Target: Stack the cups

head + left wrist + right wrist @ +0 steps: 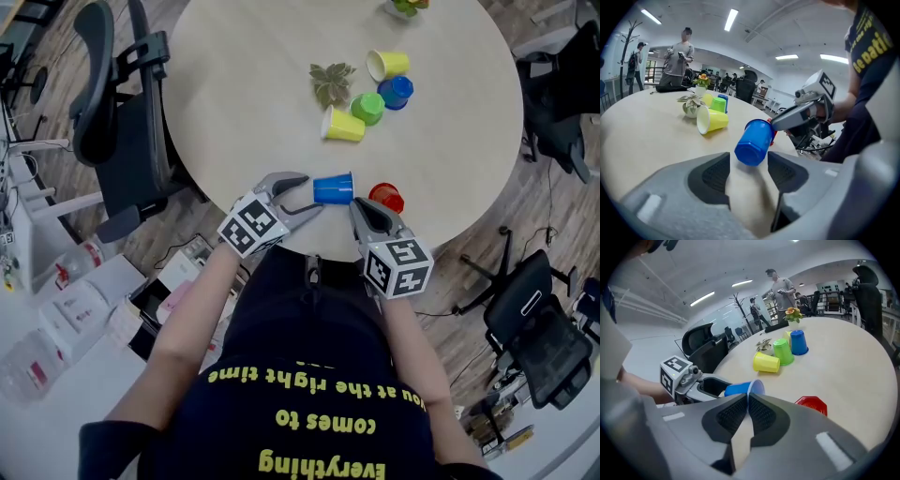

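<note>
Two blue cups (333,188) (397,91), two yellow (343,125) (388,65), one green (367,108), one red (386,198); right fingers (764,416) pinch blue, left fingers (710,176) wide.

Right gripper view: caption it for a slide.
Right tool pinches the rim of the tipped blue cup; a red cup sits nearby.

Left claw (307,194) spread, right claw (356,206) pinching blue cup (334,188) rim — both angled down

count at the table (244,84): blue cup (333,188) (397,91), two; yellow cup (342,125) (387,64), two; green cup (367,108), one; red cup (385,197), one; six cups in all. leaf ornament (332,82), one. potted plant (408,6), one. gripper (312,194) (356,206), two. office chair (103,84) (562,122) (539,328), at least three.
</note>
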